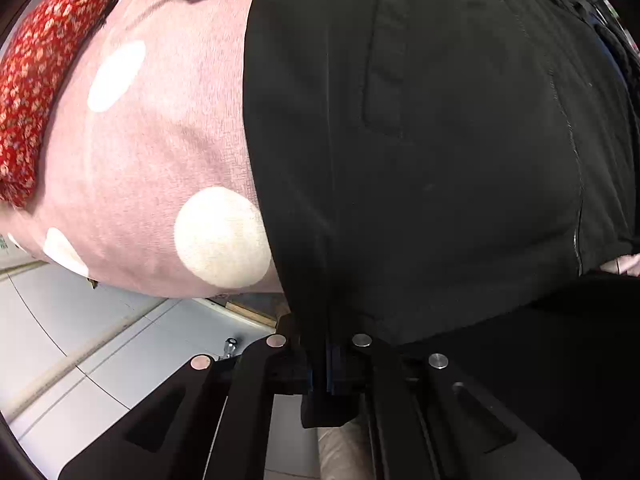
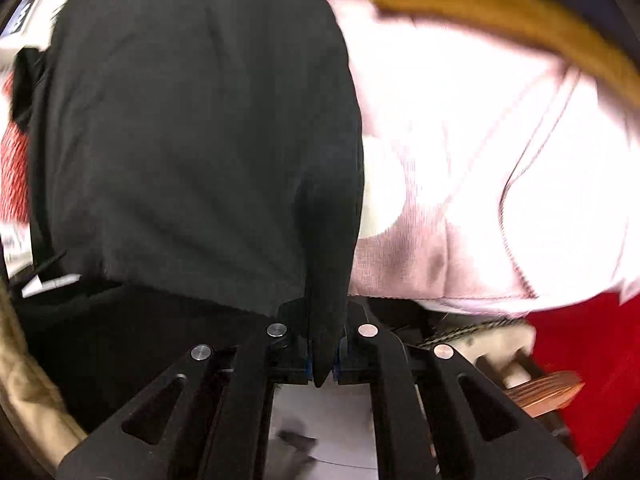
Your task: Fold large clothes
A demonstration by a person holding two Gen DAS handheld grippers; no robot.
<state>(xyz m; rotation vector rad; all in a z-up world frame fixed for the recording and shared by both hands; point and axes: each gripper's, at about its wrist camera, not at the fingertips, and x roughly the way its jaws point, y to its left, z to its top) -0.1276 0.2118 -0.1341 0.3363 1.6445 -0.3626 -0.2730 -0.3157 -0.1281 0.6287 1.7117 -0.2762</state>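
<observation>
A large black garment [image 1: 440, 140] with a welt pocket and stitched seams lies spread over a pink cloth with white dots [image 1: 152, 168]. My left gripper [image 1: 326, 376] is shut on the garment's near left edge at the bottom of the left wrist view. In the right wrist view the same black garment [image 2: 180, 140] fills the left and middle. My right gripper [image 2: 322, 360] is shut on its near right edge, and a tip of black cloth hangs between the jaws. The pink dotted cloth [image 2: 460, 200] lies to the right.
A red floral cloth [image 1: 32, 80] lies at the far left of the left wrist view. White floor tiles [image 1: 80, 340] show below the surface edge. In the right wrist view there is a yellow band [image 2: 500, 16] at top right, a red cloth [image 2: 580, 352] and a wooden piece [image 2: 544, 392] at lower right.
</observation>
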